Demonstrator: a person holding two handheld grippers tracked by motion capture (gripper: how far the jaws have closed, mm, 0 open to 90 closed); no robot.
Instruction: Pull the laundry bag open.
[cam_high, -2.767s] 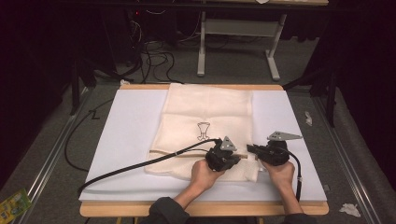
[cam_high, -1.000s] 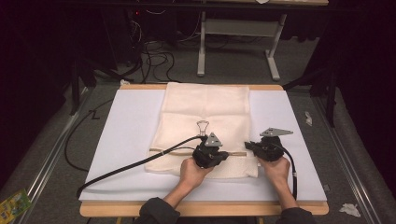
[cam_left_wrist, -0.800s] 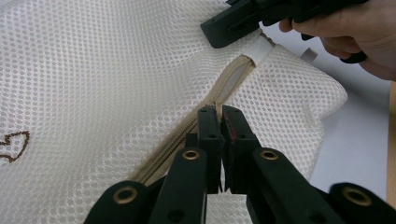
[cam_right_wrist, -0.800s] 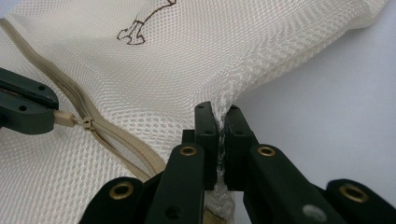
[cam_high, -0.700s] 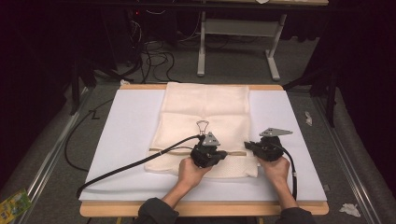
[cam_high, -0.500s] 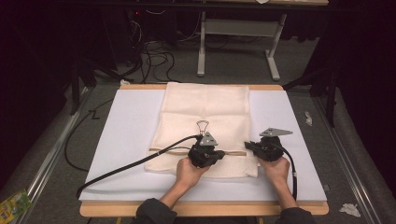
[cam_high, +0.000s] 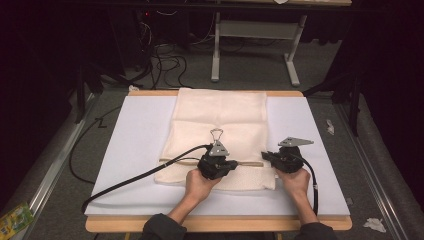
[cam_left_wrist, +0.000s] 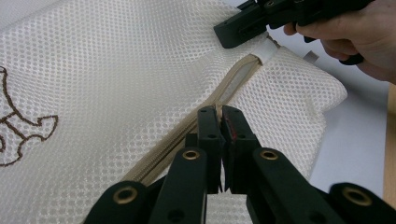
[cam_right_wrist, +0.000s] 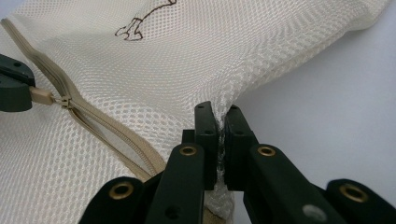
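Note:
A cream mesh bag (cam_high: 220, 115) with a brown emblem (cam_high: 216, 134) lies flat on the white table top (cam_high: 135, 140). Its tan zipper (cam_high: 251, 163) runs along the near end. My left gripper (cam_high: 234, 164) is shut on the tan zipper pull (cam_right_wrist: 41, 95), just beside the slider (cam_right_wrist: 63, 101). In the left gripper view its jaws (cam_left_wrist: 222, 116) stand closed over the zipper (cam_left_wrist: 233, 84). My right gripper (cam_high: 265, 156) is shut on the mesh (cam_right_wrist: 233, 46) at the bag's right edge, its jaws (cam_right_wrist: 217, 116) pinching the fabric. Between the two grippers the zipper gapes.
A black cable (cam_high: 140, 175) trails from the left gripper across the table to its left front corner. The wooden table edge (cam_high: 220, 223) runs along the front. Behind the table stand a white frame (cam_high: 255, 45) and loose cables on the floor.
My left gripper has slid a little to the left along the zipper, away from the right gripper. The right gripper has kept its hold in place.

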